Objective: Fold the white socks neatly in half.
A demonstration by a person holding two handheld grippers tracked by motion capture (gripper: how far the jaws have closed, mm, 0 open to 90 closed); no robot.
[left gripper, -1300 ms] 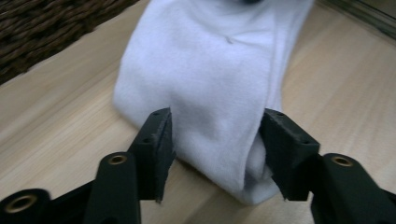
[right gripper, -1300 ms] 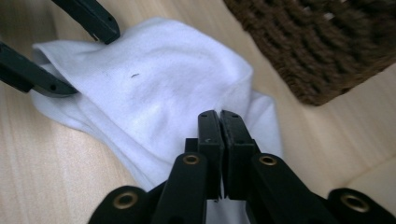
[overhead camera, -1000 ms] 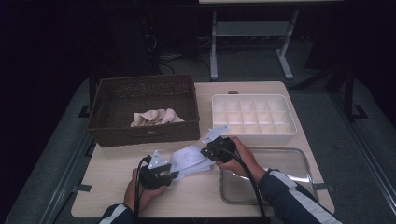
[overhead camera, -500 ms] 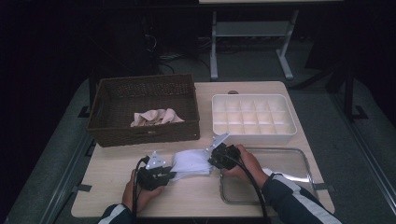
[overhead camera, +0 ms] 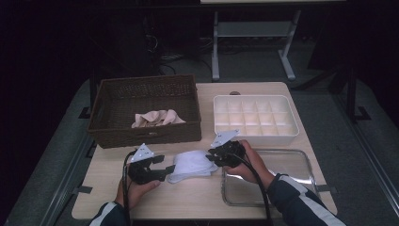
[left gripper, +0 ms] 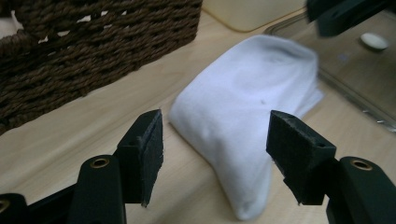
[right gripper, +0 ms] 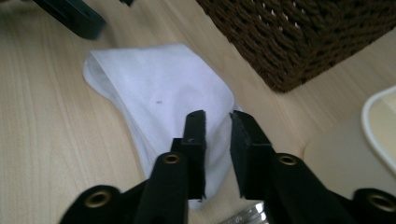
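Note:
A folded white cloth (overhead camera: 193,165) lies flat on the wooden table between my two grippers. My left gripper (overhead camera: 165,172) sits just left of it, and its jaws have just been opening. In the left gripper view they stand wide apart (left gripper: 212,149) with the cloth (left gripper: 243,116) ahead, touching neither pad. My right gripper (overhead camera: 214,157) hovers at the cloth's right edge. Its jaws (right gripper: 217,140) have just been opening to a narrow gap, and the cloth (right gripper: 159,102) lies below them, not pinched.
A dark wicker basket (overhead camera: 141,136) with a beige cloth (overhead camera: 157,117) inside stands behind the left gripper. A white compartment tray (overhead camera: 254,136) is at the back right. A clear glass tray (overhead camera: 306,160) lies under the right forearm.
The cloth, earlier held bunched between both grippers, now rests folded on the table. The left jaws have spread wide and let it go; the right jaws have parted slightly.

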